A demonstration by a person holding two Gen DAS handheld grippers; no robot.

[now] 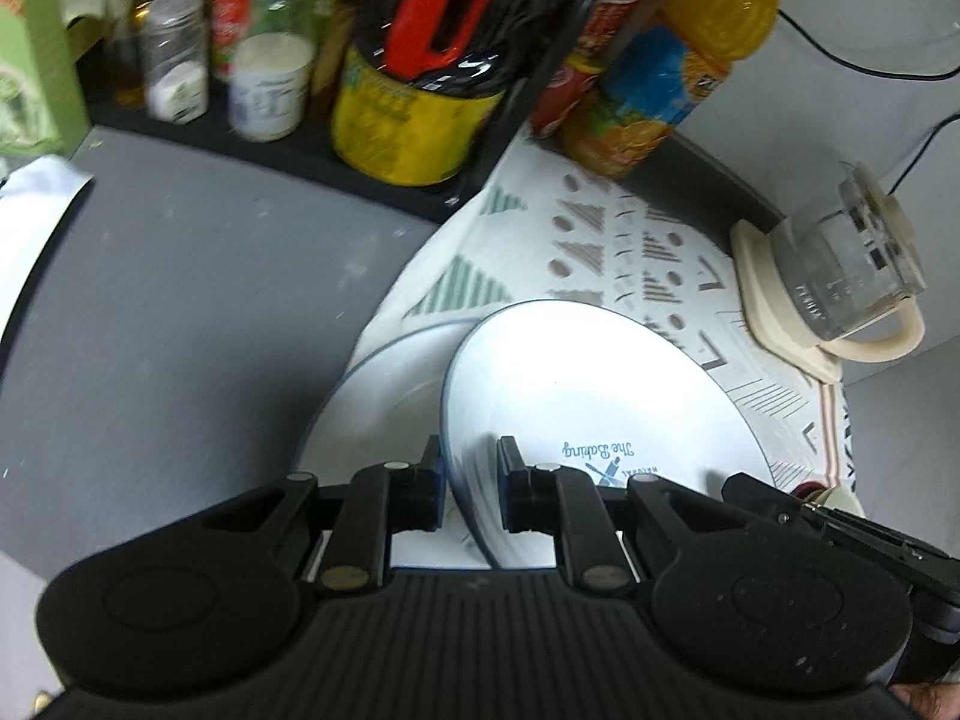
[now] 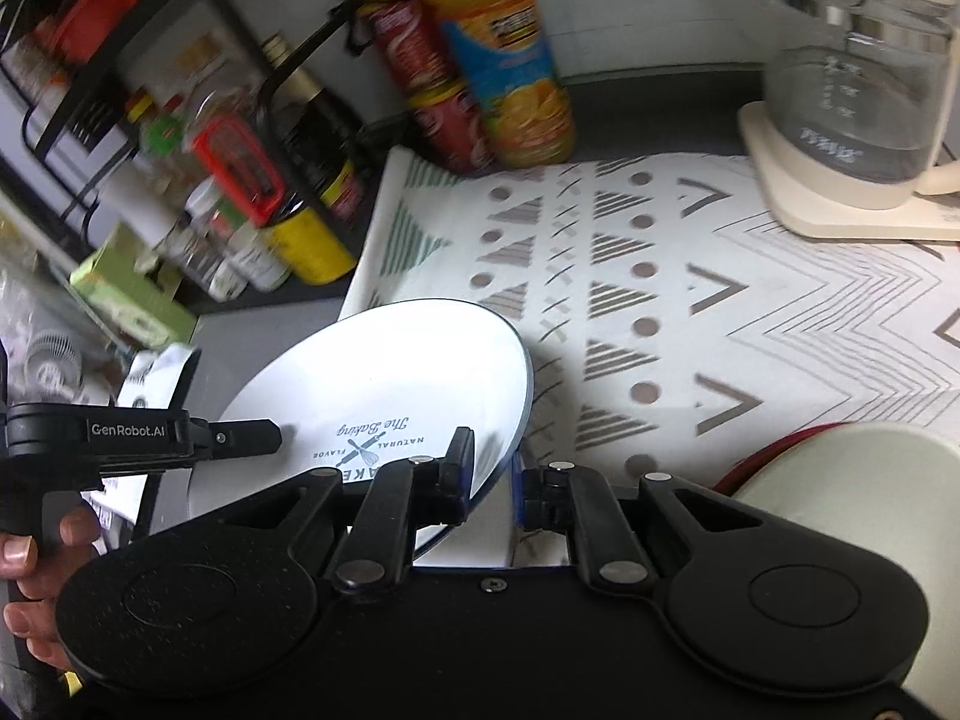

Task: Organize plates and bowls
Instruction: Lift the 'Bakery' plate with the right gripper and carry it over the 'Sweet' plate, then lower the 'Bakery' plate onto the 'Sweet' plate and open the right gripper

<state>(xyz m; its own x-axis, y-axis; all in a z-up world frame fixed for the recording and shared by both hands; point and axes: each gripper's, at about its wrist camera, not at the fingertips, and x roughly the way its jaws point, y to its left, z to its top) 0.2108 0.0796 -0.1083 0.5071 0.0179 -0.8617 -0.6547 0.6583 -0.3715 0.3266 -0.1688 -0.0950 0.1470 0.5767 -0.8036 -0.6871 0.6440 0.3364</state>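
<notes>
Tool in the left hand (image 1: 471, 489) pinches the near rim of the white plate (image 1: 600, 384), one finger above it and one below; the right tool (image 2: 492, 480) nips the opposite rim of that same plate (image 2: 384, 384), its jaws close together on the thin edge. So the plate hangs between both tools, clear of the patterned cloth (image 2: 690, 300) on the grey desk (image 1: 180, 300). Under it, to the left, a second white dish with a blue rim (image 1: 372, 384) lies flat, and I judge the carried plate is meant to stack on it, so that step is not yet finished. At the right, a cream bowl (image 2: 852, 480) with a red rim sits unsorted, so the task looks roughly half done at best. The plate is tilted, its printed face up, its lettering upside down toward the cameras, and being round it has no long axis
</notes>
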